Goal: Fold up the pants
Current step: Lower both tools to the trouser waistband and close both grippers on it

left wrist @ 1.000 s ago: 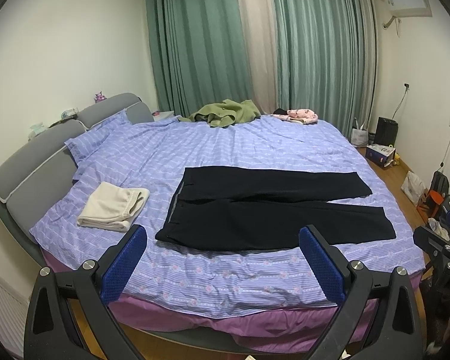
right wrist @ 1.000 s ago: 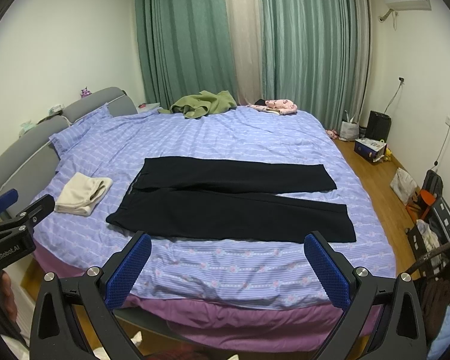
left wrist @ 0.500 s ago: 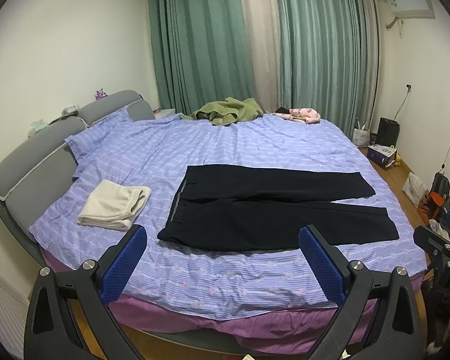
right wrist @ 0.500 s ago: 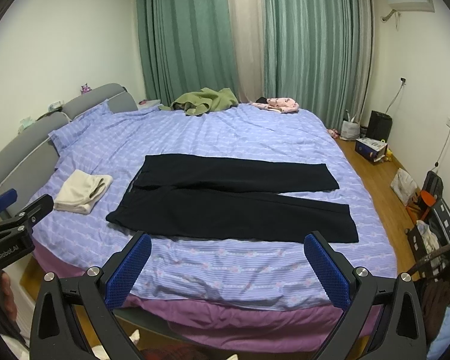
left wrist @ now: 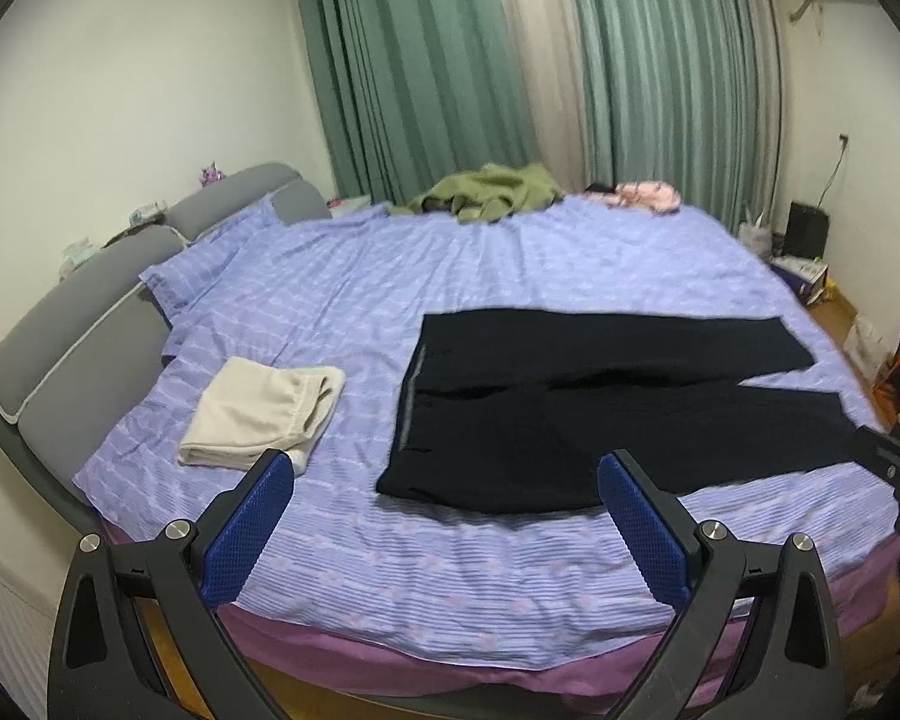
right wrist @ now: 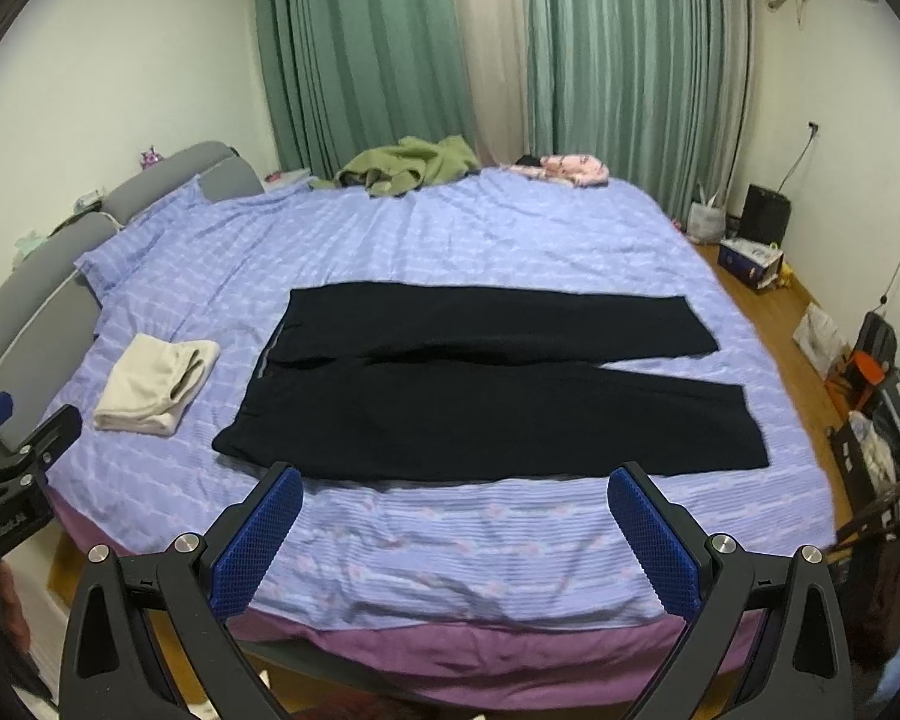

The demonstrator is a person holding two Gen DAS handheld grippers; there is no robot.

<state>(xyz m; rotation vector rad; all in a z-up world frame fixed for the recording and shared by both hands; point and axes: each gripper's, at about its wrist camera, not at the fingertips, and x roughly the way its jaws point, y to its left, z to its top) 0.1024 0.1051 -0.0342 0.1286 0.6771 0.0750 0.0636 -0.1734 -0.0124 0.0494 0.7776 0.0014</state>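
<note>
Between our blue pads, both grippers have moved nearer the bed since a second ago. We hold the left gripper (left wrist: 444, 516) and right gripper (right wrist: 453, 528) spread wide, gripping nothing and touching nothing. Beyond them, the black pants (right wrist: 486, 390) lie flat and unfolded on the purple bedspread (right wrist: 450, 240), waistband toward a folded cream garment (right wrist: 156, 384).

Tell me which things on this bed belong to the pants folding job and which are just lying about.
For the job:
- black long-legged fabric pants, spread flat
- left hand-held gripper, open
- right hand-held gripper, open

Lying about:
- folded cream cloth garment
- crumpled olive green garment
- pink patterned garment
</note>
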